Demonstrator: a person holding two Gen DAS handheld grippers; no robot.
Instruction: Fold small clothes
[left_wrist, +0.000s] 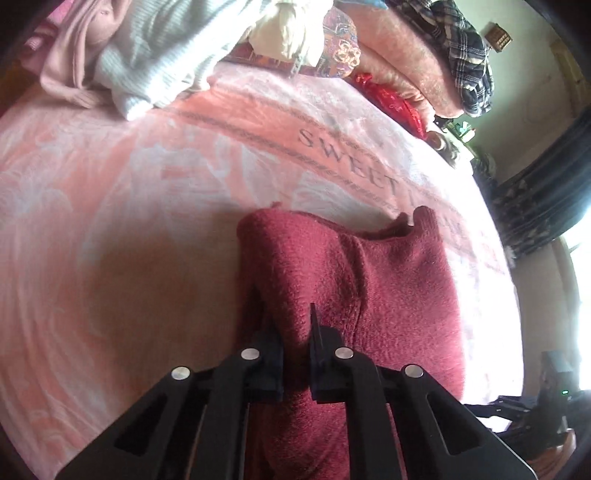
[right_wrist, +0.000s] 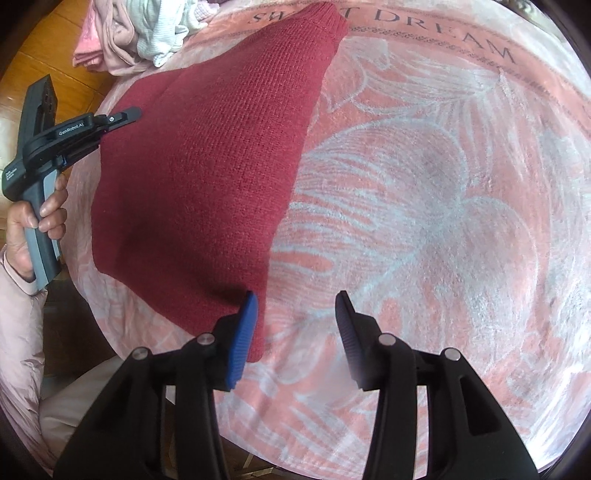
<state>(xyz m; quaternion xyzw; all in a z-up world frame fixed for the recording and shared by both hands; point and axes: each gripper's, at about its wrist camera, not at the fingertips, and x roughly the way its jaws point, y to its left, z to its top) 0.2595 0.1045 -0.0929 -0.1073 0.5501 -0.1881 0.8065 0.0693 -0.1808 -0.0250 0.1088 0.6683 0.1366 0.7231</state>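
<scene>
A dark red knitted garment (right_wrist: 207, 177) lies on the pink blanket (right_wrist: 424, 206), folded to a tapering shape. In the left wrist view the same garment (left_wrist: 369, 288) fills the middle. My left gripper (left_wrist: 295, 332) is shut on a raised fold of it at its near edge; it also shows in the right wrist view (right_wrist: 125, 114), held by a hand at the garment's left edge. My right gripper (right_wrist: 297, 317) is open and empty, its left finger (right_wrist: 243, 332) over the garment's near corner.
A heap of pale pink and white clothes (left_wrist: 140, 55) lies at the far end of the blanket. Folded pink blankets and a plaid cloth (left_wrist: 461, 55) are stacked at the far right. Wooden floor (right_wrist: 48, 55) shows beyond the bed's left edge.
</scene>
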